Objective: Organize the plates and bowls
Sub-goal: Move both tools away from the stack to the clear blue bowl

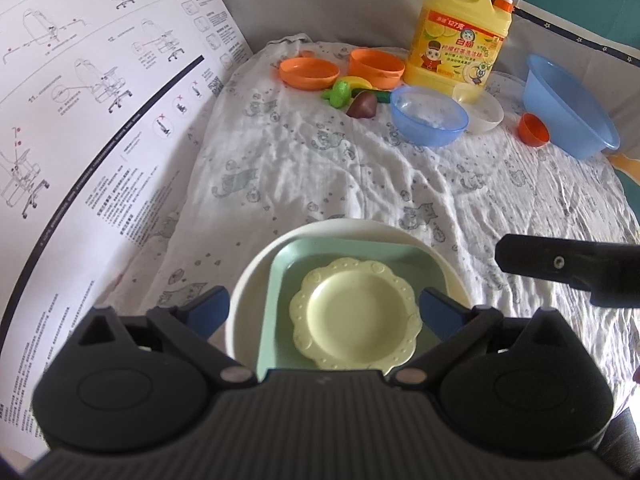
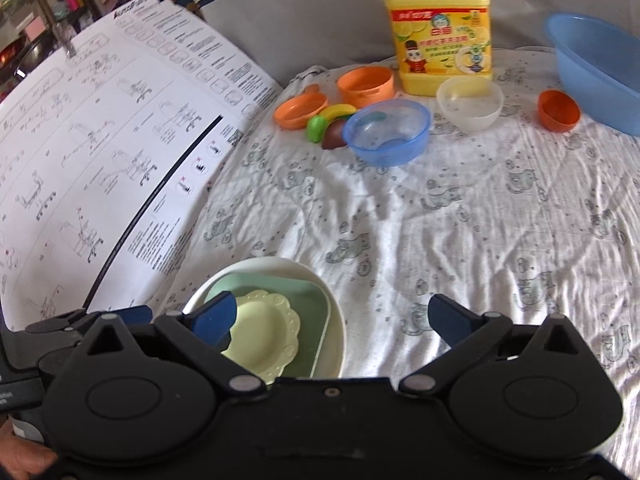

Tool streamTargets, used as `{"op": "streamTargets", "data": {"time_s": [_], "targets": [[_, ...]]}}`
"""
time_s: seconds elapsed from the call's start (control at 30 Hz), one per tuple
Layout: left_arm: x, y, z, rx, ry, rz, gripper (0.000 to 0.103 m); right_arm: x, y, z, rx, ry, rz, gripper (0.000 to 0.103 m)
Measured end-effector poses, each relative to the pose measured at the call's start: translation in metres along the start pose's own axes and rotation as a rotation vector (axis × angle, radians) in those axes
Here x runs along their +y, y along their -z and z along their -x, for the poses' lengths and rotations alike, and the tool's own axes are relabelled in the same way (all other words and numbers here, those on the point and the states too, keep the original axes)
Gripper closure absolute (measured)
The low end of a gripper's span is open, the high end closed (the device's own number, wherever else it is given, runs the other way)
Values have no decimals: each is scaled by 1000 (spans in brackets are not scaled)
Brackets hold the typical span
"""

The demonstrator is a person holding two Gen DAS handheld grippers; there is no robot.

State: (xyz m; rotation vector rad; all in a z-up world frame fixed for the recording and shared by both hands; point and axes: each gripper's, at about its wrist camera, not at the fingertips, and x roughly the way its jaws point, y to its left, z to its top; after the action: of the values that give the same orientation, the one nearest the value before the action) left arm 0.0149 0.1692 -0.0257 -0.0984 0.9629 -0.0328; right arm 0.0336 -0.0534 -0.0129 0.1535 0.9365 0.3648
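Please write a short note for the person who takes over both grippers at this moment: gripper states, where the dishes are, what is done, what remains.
Left gripper: open, empty, over the plate stack.
Right gripper: open, empty, just right of the stack.
Done: yellow plate in green plate in white plate, near edge of the cloth.
Left: blue bowl, clear bowl, orange cup, orange bowl, orange plate and blue basin stand loose at the far side.

The right gripper (image 2: 332,318) is held wide apart, nothing between its blue pads (image 2: 214,316). Beneath the left pad, a scalloped yellow plate (image 2: 266,334) is nested in a green square plate (image 2: 316,308), itself set in a white bowl (image 2: 334,320). Farther off, a blue bowl (image 2: 388,132) and a clear bowl (image 2: 470,106) are seen before a yellow detergent jug (image 2: 438,40) on the printed cloth (image 2: 440,220).
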Motion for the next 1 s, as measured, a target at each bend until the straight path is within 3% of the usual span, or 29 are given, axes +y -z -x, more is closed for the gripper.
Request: {"op": "streamTargets", "data": {"time_s": [0.67,1.0], "targets": [[-44,-35,-31,23,-18,-54,0,-68,-9,-2,-26,53,-175,0],[-53,-85,-65,-5,-19,-44,0,-97,-39,-21,-34,99,-239,0]]}}
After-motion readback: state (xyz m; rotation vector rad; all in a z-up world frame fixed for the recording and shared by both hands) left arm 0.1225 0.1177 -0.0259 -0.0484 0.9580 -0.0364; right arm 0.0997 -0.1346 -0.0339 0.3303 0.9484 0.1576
